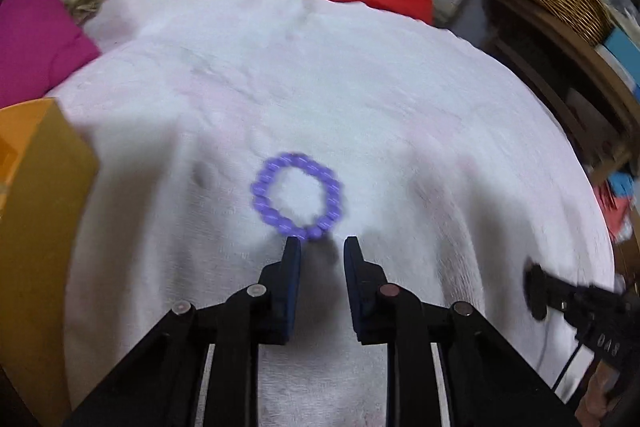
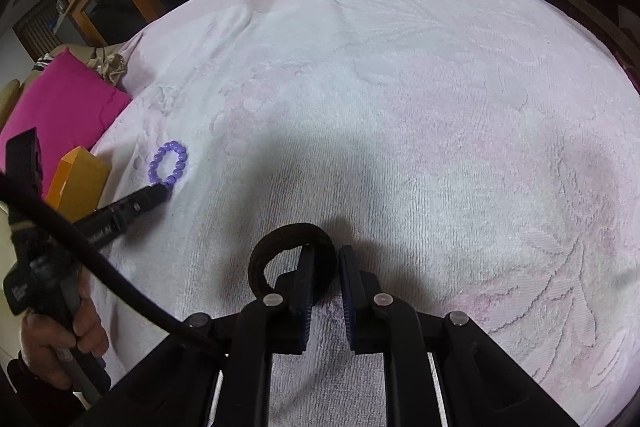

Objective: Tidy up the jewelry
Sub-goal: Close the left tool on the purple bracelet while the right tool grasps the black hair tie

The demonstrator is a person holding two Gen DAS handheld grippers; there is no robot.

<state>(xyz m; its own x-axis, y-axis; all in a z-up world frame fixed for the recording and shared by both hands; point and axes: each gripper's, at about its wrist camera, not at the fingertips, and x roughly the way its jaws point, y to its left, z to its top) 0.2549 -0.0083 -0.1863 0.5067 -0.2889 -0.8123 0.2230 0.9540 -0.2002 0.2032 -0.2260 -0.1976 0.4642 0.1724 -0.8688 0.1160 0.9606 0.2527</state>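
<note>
The purple bead bracelet [image 1: 297, 195] lies flat on the white towel [image 1: 400, 115], near the left side of the scene, with the orange box [image 1: 36, 227] just to its left — probably the place it is meant for. The left gripper [image 1: 322, 241] has its fingers apart, the tips just short of the bracelet's near edge, lined up as if to close on that arc of beads. Being a closed ring, the bracelet has no real long axis and points nowhere; its opening faces up.

The right gripper [image 2: 325, 251] sits well apart to the right — its 2 fingers are apart too, with the left one standing inside a black band [image 2: 290, 259] resting on the towel. Nothing is clamped; a squeeze would likely pinch that band's right side.
</note>
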